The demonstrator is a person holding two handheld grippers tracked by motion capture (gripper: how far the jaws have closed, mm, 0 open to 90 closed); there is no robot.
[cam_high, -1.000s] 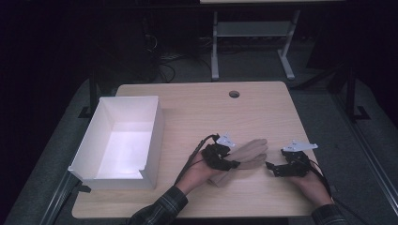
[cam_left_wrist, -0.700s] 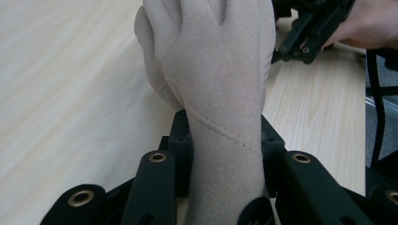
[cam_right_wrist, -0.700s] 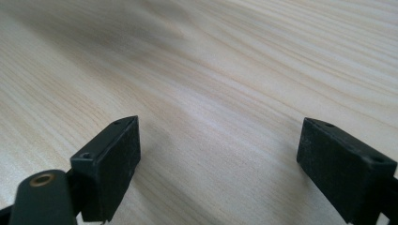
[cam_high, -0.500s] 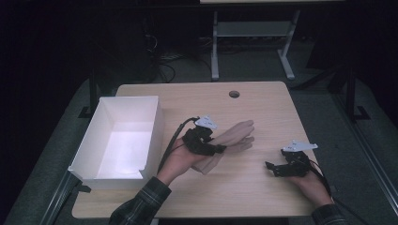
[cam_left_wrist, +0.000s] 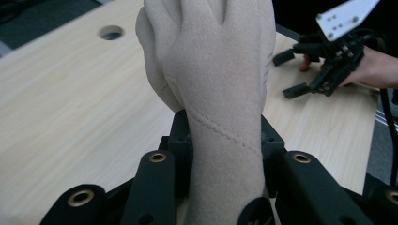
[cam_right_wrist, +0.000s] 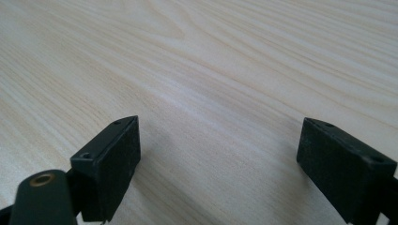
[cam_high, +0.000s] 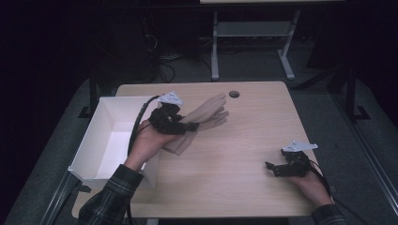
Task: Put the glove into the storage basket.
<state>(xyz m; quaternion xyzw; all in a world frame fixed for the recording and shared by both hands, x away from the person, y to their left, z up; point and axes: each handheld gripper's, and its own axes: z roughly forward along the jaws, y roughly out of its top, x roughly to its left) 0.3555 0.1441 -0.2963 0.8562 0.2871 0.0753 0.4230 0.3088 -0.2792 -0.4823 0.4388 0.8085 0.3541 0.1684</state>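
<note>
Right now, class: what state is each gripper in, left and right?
Left gripper: shut on the beige glove, held above the table.
Right gripper: open, nothing between its jaws.

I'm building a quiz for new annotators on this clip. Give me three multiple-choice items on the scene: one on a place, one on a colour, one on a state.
1. Where does the open white rectangular box sit?
A. at the table's left edge
B. at the table's right edge
C. on the floor

2. What colour is the soft fabric glove?
A. red
B. beige
C. blue

3. How does the right claw stand?
A. shut on the glove
B. shut on nothing
C. open over bare wood

Answers:
1 A, the high view shows the box on the light wooden table at its left.
2 B, the left claw grips a beige glove.
3 C, its jaws stand apart with only tabletop between them.
</note>
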